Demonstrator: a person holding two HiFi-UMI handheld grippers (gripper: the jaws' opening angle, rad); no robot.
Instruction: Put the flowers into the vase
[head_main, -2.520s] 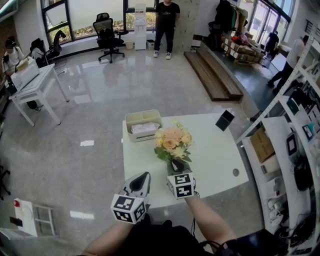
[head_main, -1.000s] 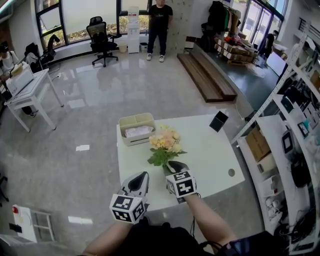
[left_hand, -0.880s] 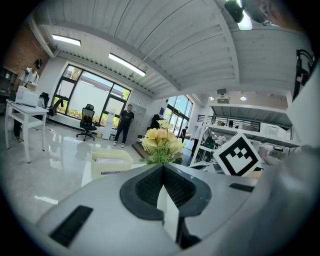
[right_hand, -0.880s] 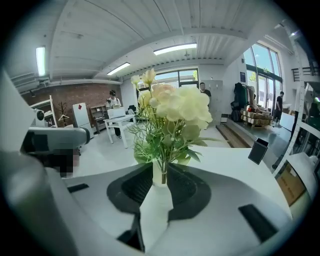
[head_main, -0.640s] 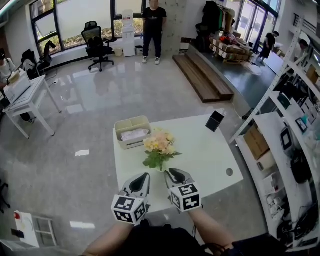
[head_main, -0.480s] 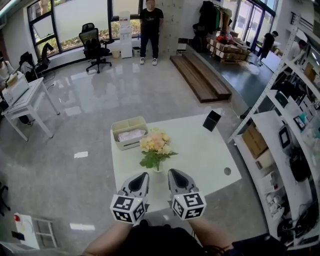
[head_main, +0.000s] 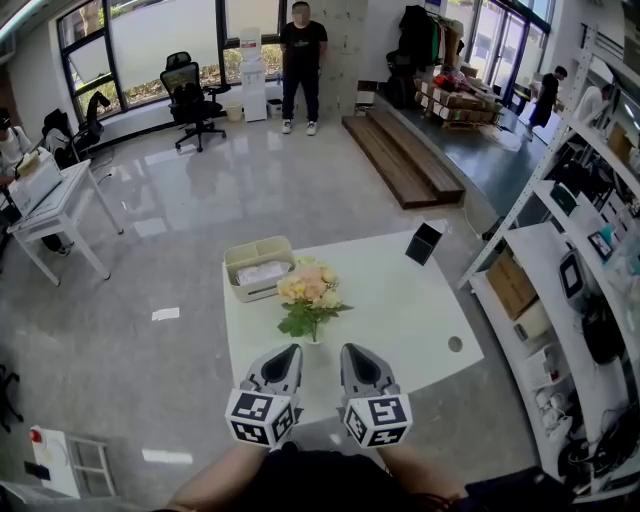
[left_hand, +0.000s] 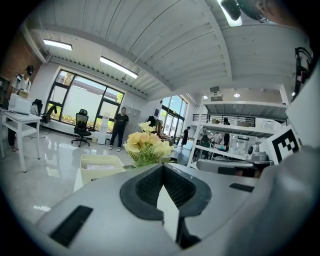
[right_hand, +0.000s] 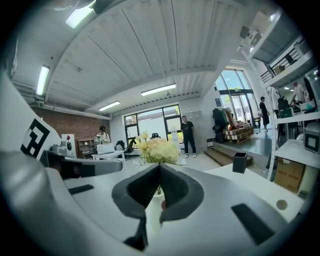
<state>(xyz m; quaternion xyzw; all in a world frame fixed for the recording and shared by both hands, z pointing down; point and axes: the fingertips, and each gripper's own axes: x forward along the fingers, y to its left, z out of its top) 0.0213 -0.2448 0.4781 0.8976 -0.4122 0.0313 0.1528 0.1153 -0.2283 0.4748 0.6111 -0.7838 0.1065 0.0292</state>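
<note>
flowers (head_main: 306, 285) sit in the vase (head_main: 313, 341) just ahead of the left claw (head_main: 289, 351) and right claw (head_main: 352, 350), both shut empty; placing looks done, next only hold clear.

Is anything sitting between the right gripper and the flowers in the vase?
Nothing visible does. The flowers stand in the vase, and only bare table lies between them and the right gripper, which is shut and empty. The tray sits beyond the flowers, out of the way.
</note>
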